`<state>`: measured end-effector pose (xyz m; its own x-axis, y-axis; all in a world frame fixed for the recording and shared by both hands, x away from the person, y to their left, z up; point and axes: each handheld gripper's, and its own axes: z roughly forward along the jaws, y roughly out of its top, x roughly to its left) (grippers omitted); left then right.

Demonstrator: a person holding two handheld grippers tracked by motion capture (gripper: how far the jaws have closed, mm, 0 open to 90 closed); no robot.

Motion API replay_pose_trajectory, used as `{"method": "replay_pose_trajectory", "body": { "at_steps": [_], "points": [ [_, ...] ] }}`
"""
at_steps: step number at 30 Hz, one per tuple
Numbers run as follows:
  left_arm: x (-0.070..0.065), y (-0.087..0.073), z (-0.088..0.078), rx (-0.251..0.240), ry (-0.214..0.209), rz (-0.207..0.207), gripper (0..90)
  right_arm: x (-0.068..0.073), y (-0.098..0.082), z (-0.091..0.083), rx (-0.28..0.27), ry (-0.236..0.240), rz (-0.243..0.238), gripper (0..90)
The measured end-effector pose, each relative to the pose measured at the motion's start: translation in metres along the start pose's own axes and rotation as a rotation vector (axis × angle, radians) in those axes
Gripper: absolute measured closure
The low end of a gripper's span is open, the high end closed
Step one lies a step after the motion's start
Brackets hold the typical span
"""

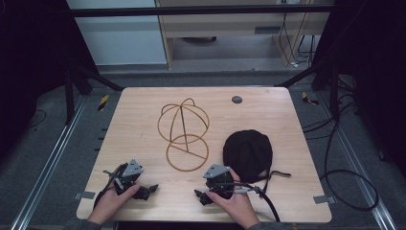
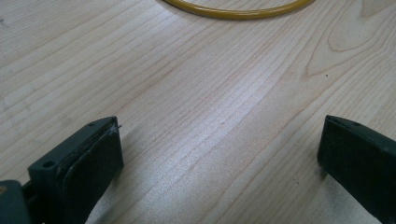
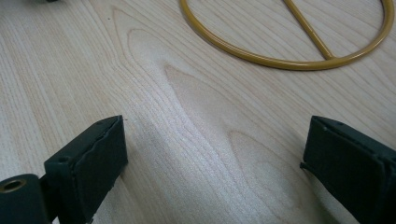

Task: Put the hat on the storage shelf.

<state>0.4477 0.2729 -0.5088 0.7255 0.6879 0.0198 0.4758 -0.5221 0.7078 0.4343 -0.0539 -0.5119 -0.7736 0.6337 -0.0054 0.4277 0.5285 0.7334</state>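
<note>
The left gripper (image 1: 143, 190) was held low over the near edge of the table (image 1: 139, 124), its jaws spread wide with only bare wood between them. The right gripper (image 1: 203, 195) was likewise kept wide apart and empty, just beside the black cap (image 1: 247, 154), which lay on the table to its right. The wire hat stand (image 1: 184, 134) was seen beyond both grippers, near the table's middle, its ring base flat on the wood.
</note>
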Motion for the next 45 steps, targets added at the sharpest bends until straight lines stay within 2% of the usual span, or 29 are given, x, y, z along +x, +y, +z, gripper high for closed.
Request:
{"method": "replay_pose_trajectory", "body": {
  "at_steps": [11,14,15,18,23,27,37,39,41,45],
  "points": [
    [0.0,0.0,0.0,0.002,0.0,0.002,0.0,0.002,0.001,0.0,0.003,-0.017,0.016,6.5],
    [0.0,0.0,0.0,0.0,-0.001,0.0,0.0,0.006,0.003,-0.002,0.005,-0.027,-0.013,9.9],
    [0.0,0.0,0.0,0.0,-0.002,0.002,0.0,0.008,0.005,-0.005,0.003,-0.04,-0.03,8.6],
    [0.0,0.0,0.0,-0.001,-0.006,0.006,0.0,0.009,0.013,-0.014,-0.044,-0.036,-0.02,10.3],
    [-0.001,0.0,0.0,0.0,-0.006,0.007,0.0,0.008,0.028,-0.035,-0.045,-0.087,-0.058,10.9],
    [0.0,0.0,0.0,0.0,-0.01,0.01,0.0,0.002,0.036,-0.05,-0.024,-0.115,-0.07,10.3],
    [-0.001,0.0,0.0,0.0,-0.01,0.011,0.0,-0.02,0.046,-0.081,-0.015,-0.143,-0.041,9.2],
    [-0.001,0.0,0.0,0.0,-0.011,0.012,0.0,-0.026,0.048,-0.089,-0.02,-0.128,-0.021,9.0],
    [-0.001,0.0,0.0,0.0,-0.011,0.012,0.0,-0.032,0.049,-0.097,-0.046,-0.088,0.004,7.4],
    [-0.001,0.0,0.0,0.0,-0.01,0.012,0.0,-0.04,0.053,-0.103,-0.044,-0.098,-0.002,7.3]
  ]
}}
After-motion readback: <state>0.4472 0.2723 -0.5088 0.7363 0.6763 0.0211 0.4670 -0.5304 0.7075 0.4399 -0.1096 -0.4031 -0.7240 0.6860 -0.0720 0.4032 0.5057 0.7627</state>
